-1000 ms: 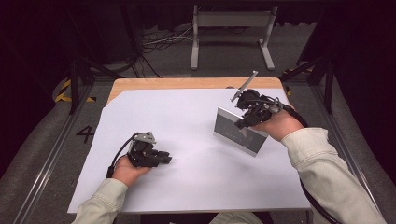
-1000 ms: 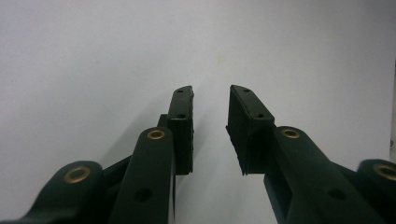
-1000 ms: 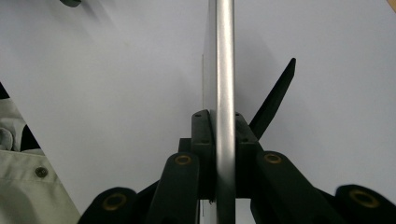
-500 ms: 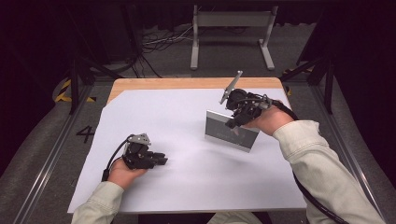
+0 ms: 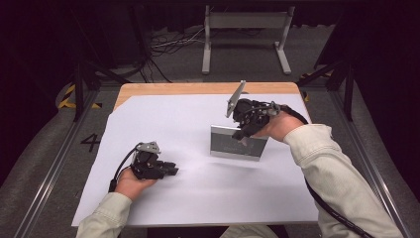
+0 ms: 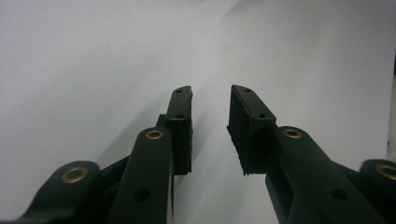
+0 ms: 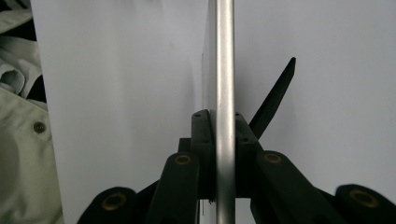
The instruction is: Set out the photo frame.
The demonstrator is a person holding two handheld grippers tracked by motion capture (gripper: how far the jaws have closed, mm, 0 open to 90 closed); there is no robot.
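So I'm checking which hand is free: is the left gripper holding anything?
No: in the left gripper view the left gripper has its fingers apart with bare white table between them.

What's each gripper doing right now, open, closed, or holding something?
Left gripper: open, nothing between its jaws, low over the white sheet.
Right gripper: shut on the edge of the metal plate, holding it upright.

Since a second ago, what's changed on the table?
The right gripper, shut on the metal plate, has carried it leftward toward the middle of the white sheet, plate upright on its edge. The left gripper has just opened its jaws a little further, with nothing between them. It stays at the near left of the sheet, and the grip on the plate is unchanged.
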